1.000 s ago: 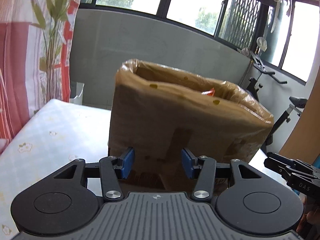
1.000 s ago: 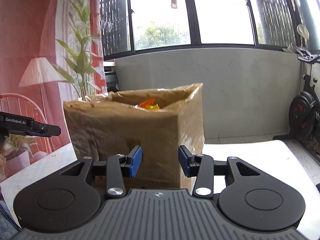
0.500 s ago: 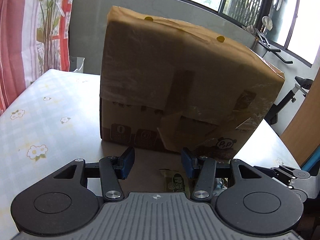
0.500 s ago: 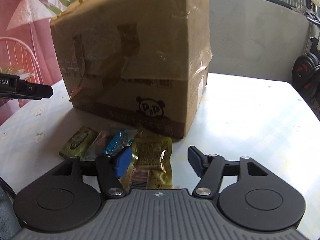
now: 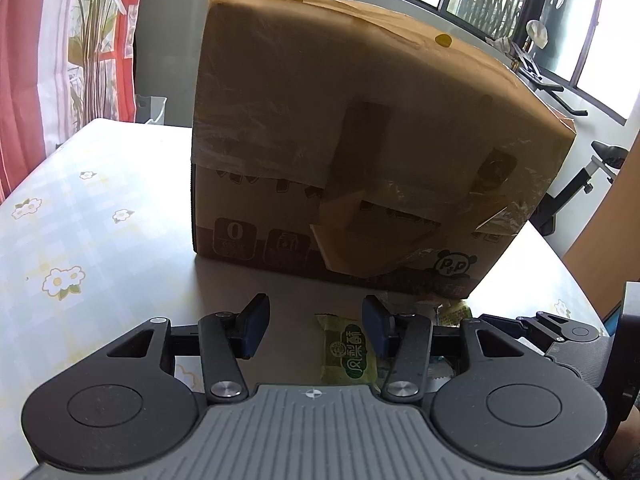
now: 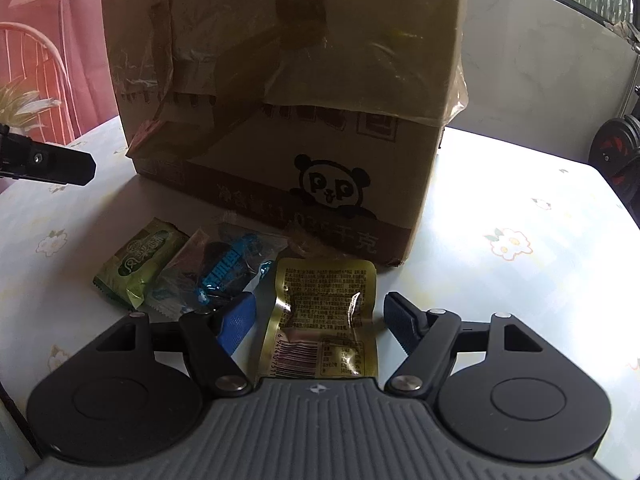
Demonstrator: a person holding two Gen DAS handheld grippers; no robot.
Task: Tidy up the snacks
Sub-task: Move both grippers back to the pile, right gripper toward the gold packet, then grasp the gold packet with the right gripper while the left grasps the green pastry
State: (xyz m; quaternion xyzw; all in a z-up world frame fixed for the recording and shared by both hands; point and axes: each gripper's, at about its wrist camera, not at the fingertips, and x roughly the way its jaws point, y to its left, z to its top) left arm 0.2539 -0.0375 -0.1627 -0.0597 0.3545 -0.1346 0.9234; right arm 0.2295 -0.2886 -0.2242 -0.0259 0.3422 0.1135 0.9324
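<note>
The right gripper (image 6: pixel 318 320) is standing wide, empty, straddling the gold pouch (image 6: pixel 322 316) before the box (image 6: pixel 288 92); closing crookedly risks pinching the slick foil's edge and slipping; the left gripper (image 5: pixel 316 330) is hanging half-open, empty.

Both wrist views look obliquely down, close over the table (image 5: pixel 100 216), sharing the cardboard box (image 6: pixel 288 92) and green packet (image 5: pixel 348 350).

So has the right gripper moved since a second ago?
Yes. The right gripper has come down in front of the cardboard box: it now frames the gold packet at the box's foot, untouched, its jaws having just opened.
</note>
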